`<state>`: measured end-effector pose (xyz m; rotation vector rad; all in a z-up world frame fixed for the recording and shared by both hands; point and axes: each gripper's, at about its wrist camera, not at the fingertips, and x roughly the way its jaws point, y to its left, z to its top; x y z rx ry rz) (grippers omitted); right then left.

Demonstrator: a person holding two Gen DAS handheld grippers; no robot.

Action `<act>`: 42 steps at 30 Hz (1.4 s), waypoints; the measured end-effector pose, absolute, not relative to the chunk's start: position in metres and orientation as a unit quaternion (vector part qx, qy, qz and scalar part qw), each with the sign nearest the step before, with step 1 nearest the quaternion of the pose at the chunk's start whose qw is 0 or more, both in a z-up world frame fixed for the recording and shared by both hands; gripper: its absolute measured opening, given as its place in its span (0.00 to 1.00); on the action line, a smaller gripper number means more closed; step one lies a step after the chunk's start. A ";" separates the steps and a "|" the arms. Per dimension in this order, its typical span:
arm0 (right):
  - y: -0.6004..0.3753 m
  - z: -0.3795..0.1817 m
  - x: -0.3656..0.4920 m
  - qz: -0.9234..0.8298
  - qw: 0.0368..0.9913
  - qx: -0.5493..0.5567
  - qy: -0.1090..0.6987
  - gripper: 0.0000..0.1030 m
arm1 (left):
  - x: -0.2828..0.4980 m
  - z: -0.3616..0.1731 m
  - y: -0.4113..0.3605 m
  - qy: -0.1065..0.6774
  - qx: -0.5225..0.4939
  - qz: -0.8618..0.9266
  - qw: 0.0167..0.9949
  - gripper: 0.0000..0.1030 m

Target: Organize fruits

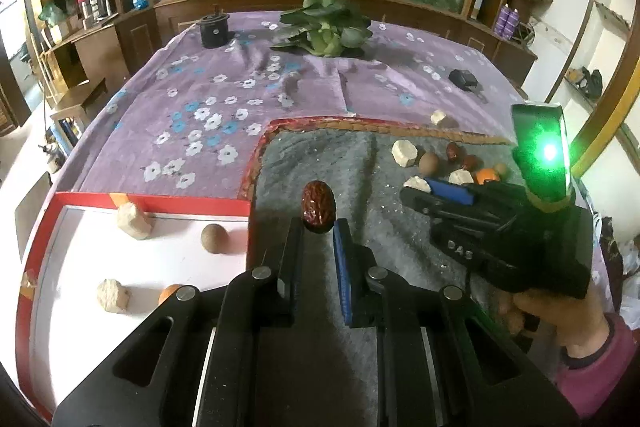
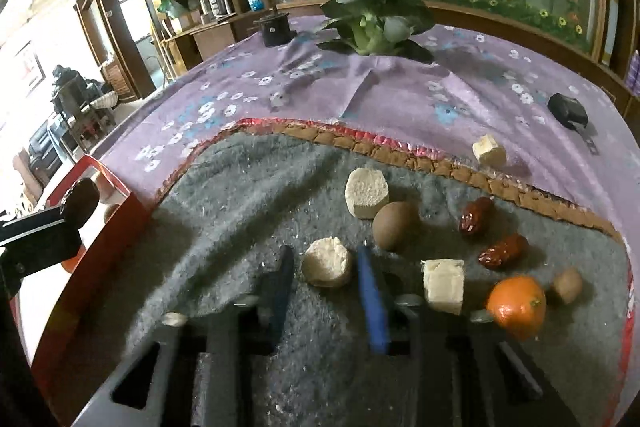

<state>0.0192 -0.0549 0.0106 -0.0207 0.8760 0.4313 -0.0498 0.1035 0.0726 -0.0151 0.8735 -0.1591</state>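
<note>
Left wrist view: left gripper (image 1: 319,227) clamps red date (image 1: 318,206) over grey mat (image 1: 360,167), right gripper (image 2: 326,267) straddles pale chunk (image 2: 327,261), pads apparently not touching; carry date level to red tray (image 1: 180,204)

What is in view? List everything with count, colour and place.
Red dates: three, dark red; two on grey mat, one gripped.
Beige chunks: six; three on mat, one on purple cloth, two in red tray.
Brown fruits: three; two on mat, one in tray.
Oranges: two; mat, tray.
Leafy greens: one, far cloth.
Black pot: one, far cloth.
Left gripper: shut on a date.
Right gripper: open around a mat chunk.
Hand: one, pink sleeve.
</note>
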 end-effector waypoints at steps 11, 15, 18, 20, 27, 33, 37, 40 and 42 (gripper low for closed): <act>-0.052 0.039 -0.036 0.228 0.893 -0.003 0.389 0.24 | -0.067 0.072 0.111 0.415 -0.021 -0.054 0.908 0.13; -0.042 0.053 -0.054 0.245 0.894 0.001 0.375 0.24 | -0.078 0.076 0.117 0.405 -0.015 -0.033 0.913 0.13; -0.033 0.060 -0.065 0.261 0.892 0.003 0.370 0.24 | -0.089 0.080 0.125 0.397 -0.014 -0.019 0.918 0.13; -0.025 0.063 -0.072 0.269 0.891 -0.001 0.367 0.24 | -0.095 0.083 0.130 0.393 -0.015 -0.013 0.920 0.13; -0.007 0.070 -0.091 0.282 0.890 -0.019 0.358 0.24 | -0.109 0.083 0.155 0.400 -0.055 -0.022 0.915 0.13; -0.018 0.075 -0.096 0.276 0.894 -0.012 0.354 0.24 | -0.112 0.079 0.177 0.415 -0.110 -0.050 0.902 0.13; -0.019 0.074 -0.097 0.282 0.891 -0.013 0.355 0.24 | -0.116 0.079 0.183 0.409 -0.113 -0.049 0.904 0.12; -0.016 0.074 -0.097 0.293 0.888 -0.014 0.354 0.24 | -0.120 0.077 0.192 0.409 -0.112 -0.043 0.905 0.12; -0.013 0.073 -0.097 0.300 0.885 -0.013 0.355 0.24 | -0.125 0.075 0.197 0.405 -0.104 -0.034 0.908 0.12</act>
